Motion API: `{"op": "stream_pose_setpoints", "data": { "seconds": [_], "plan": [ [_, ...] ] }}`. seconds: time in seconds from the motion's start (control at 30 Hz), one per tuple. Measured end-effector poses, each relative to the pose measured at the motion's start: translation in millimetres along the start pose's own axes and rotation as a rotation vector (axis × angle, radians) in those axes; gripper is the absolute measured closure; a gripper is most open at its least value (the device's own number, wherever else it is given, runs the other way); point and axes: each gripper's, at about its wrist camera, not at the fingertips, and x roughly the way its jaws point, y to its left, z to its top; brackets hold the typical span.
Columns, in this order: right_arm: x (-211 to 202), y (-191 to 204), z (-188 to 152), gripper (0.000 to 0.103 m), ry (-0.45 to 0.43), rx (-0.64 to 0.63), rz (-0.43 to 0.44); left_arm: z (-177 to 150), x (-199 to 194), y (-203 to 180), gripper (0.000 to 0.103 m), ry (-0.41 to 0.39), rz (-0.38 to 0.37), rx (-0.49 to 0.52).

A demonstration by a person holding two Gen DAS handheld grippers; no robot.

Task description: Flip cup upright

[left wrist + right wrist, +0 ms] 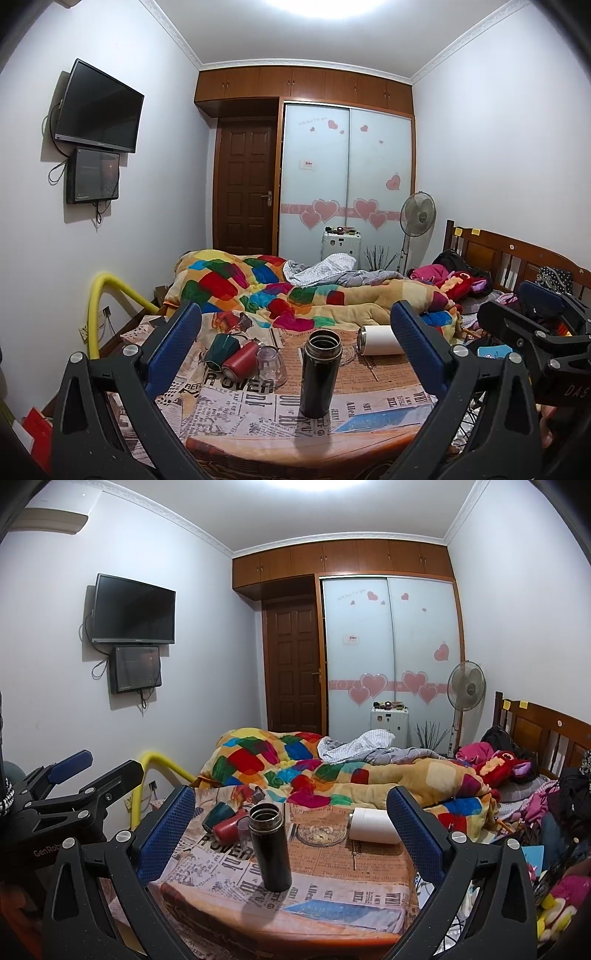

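A black flask (318,373) stands upright with its mouth open on the newspaper-print table (369,387); it also shows in the right wrist view (269,845). A white cup (378,339) lies on its side at the back right (373,825). A green cup (221,350), a red cup (240,363) and a clear glass cup (271,363) lie tipped at the back left. My left gripper (295,354) is open and empty, back from the flask. My right gripper (291,834) is open and empty, also short of the flask.
A glass ashtray (321,835) sits mid-table behind the flask. A bed with a colourful quilt (277,288) lies beyond the table. A yellow pipe (99,314) stands at the left. The other gripper shows at the edge of each view (535,332) (74,794).
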Motion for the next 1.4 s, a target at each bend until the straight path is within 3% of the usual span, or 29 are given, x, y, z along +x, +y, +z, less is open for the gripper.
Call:
{"op": "stream_pose_setpoints", "data": {
  "seconds": [1.4],
  "plan": [
    [0.4,-0.1,-1.9,0.0,-0.008,0.005,-0.003,4.6,-2.5,-12.5,0.0,-0.004,-0.018,0.003]
  ]
}}
